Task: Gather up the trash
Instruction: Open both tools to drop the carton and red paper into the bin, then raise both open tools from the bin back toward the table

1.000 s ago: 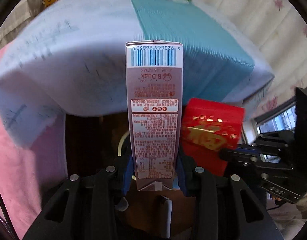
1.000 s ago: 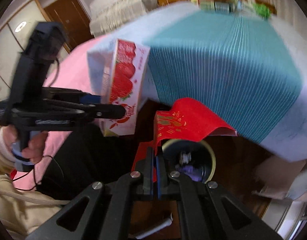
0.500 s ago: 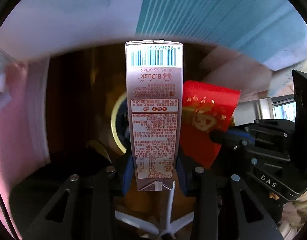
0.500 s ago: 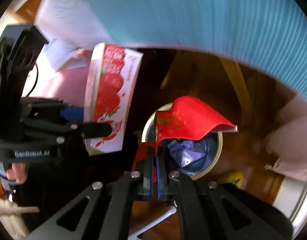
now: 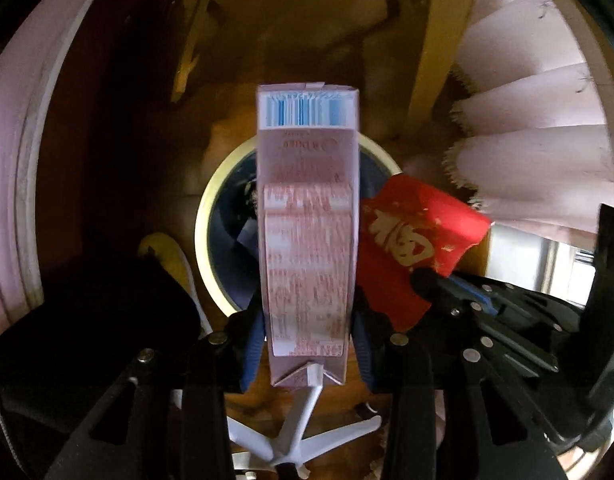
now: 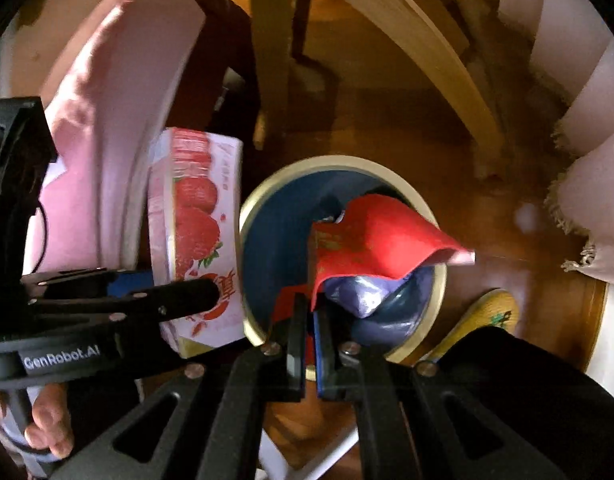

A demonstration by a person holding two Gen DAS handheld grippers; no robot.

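Open mouth of the waste bin lies below, partly filled by a purple bag; a table leg, curtain and what looks like a slipper crowd around.

Both tongs point steeply downward, side by side. The left tongs stand partly spread, gripping something; the right tongs are pinched nearly closed. A hand grips the left handle.
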